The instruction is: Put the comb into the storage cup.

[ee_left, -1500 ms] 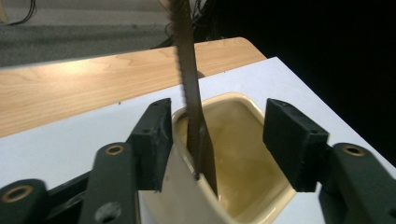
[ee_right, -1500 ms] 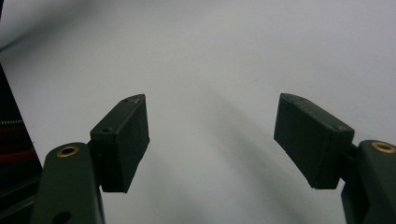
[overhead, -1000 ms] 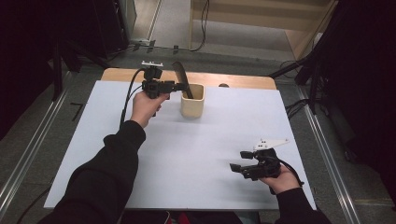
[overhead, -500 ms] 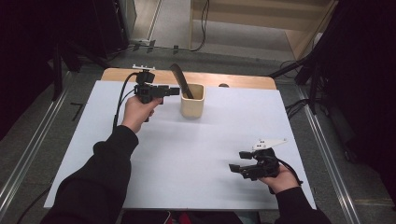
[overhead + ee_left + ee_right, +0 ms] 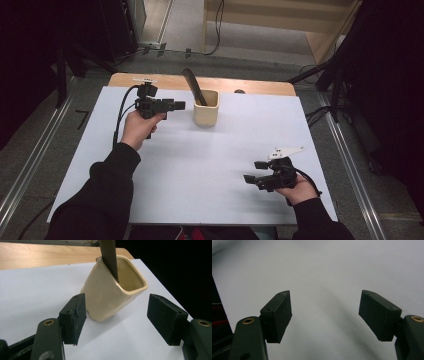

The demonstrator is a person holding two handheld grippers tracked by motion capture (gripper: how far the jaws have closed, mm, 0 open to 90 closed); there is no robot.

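Note:
A cream square cup [image 5: 206,107] [image 5: 112,290] stands on the white table sheet [image 5: 200,165] near its far edge. A dark ridged file-like tool [image 5: 192,85] [image 5: 109,257] leans inside the cup and sticks out the top. My left gripper [image 5: 176,105] [image 5: 116,317] is open, just left of the cup and pointing at it, with nothing between its jaws. My right gripper [image 5: 255,171] [image 5: 325,315] is open and low over the sheet at the near right, also holding nothing.
A wooden strip [image 5: 200,82] runs along the table's far edge behind the sheet. Metal rails [image 5: 345,165] flank the table on both sides. Cables [image 5: 315,115] lie on the floor to the right.
My left gripper has drawn back leftward from the cup, leaving the dark tool standing in it. The right gripper has stayed put.

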